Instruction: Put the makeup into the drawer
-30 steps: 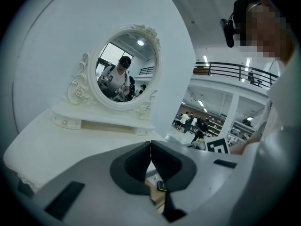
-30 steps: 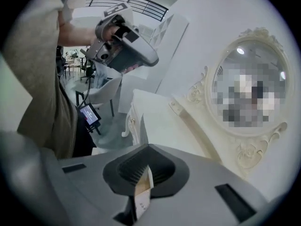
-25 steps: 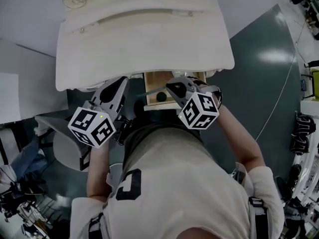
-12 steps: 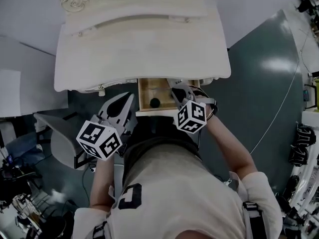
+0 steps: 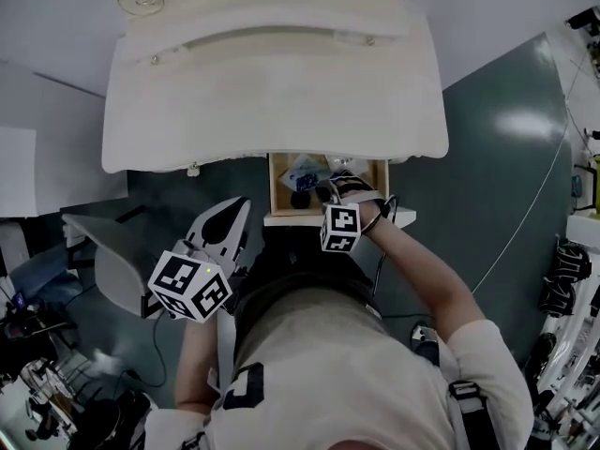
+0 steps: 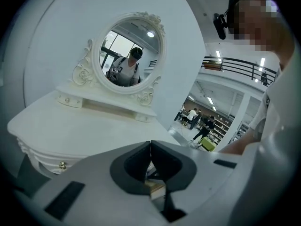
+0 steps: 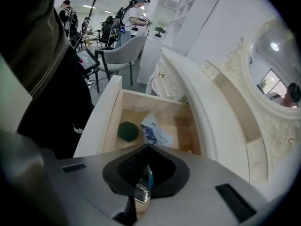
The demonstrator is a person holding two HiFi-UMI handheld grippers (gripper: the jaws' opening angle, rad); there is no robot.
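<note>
The white vanity's wooden drawer (image 5: pixel 277 187) (image 7: pixel 111 120) stands pulled out. Inside lie a dark round puff (image 5: pixel 300 200) (image 7: pixel 127 131) and a blue-and-white packet (image 5: pixel 306 171) (image 7: pixel 155 132). My right gripper (image 5: pixel 336 187) (image 7: pixel 148 147) points steeply down over the drawer's right half, shut on a small makeup tube (image 7: pixel 143 186) with a blue and black label. My left gripper (image 5: pixel 234 208) (image 6: pixel 150 144) hangs left of the drawer below the tabletop's edge, jaws shut, nothing held.
The vanity top (image 5: pixel 272 92) (image 6: pixel 84 126) carries an oval mirror (image 6: pixel 130 55) at its back. A grey chair (image 5: pixel 112 261) stands at the left beside me. Cables run over the dark floor (image 5: pixel 497 186) on the right.
My right gripper has sunk into the open drawer with the tube. The left gripper has dropped a little and drifted away from the vanity's edge.
</note>
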